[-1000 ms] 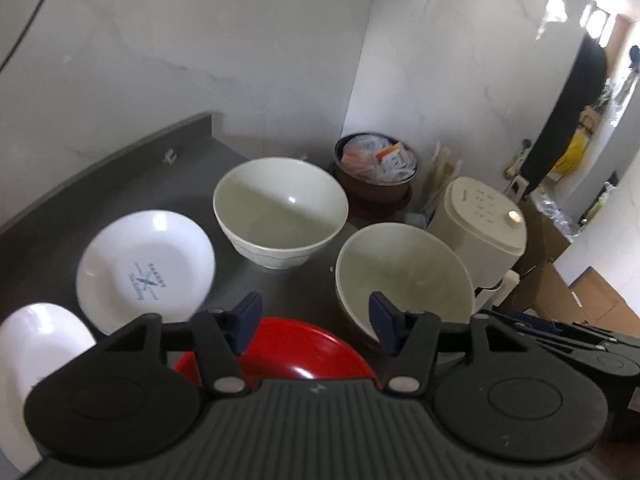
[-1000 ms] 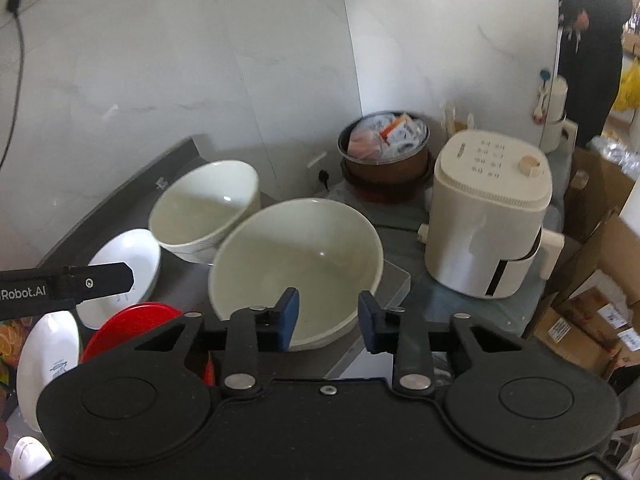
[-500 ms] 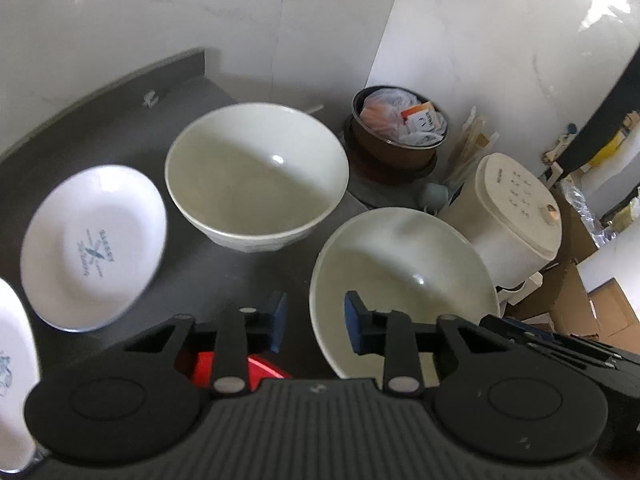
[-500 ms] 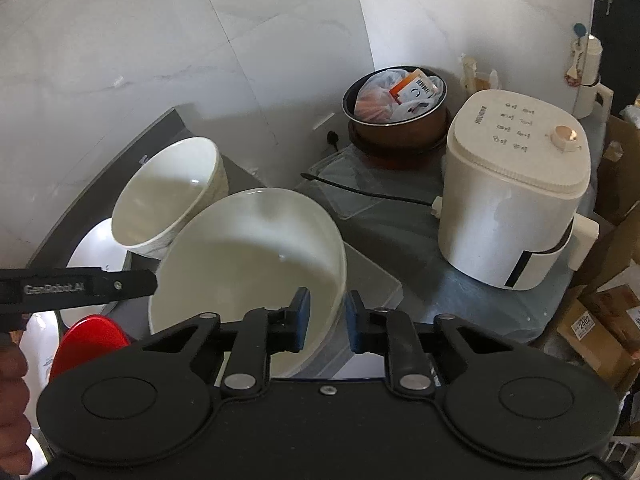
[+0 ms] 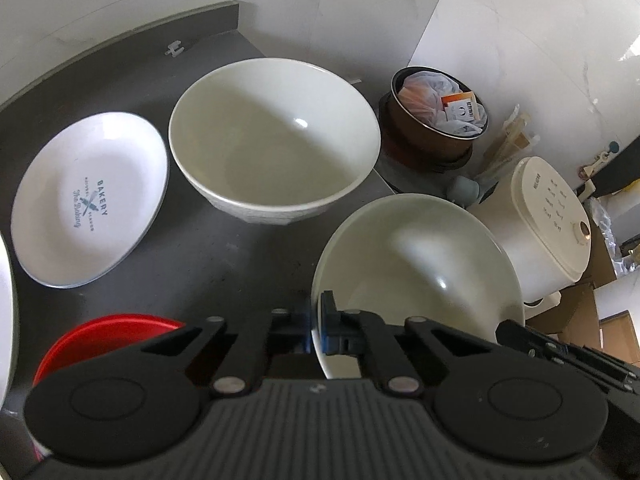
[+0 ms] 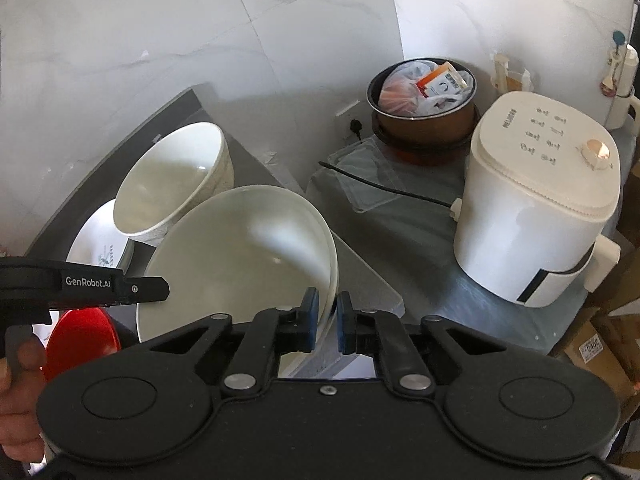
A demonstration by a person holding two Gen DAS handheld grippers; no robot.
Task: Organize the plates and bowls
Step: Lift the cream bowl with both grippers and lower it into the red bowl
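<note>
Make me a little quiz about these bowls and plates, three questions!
1. True or false: both grippers pinch the rim of the near cream bowl.
2. Which word is printed in capitals on the white plate?
3. What sits behind the white cooker: A) a brown pot of packets, B) a kettle, C) a red dish?

Key: 1 true, left gripper and right gripper; 2 BAKERY; 3 A.

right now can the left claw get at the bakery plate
Probably not yet: the left claw is shut on the near bowl's rim, as is the right claw. The bakery plate lies uncovered on the counter to its left, so the path looks free once it lets go.
</note>
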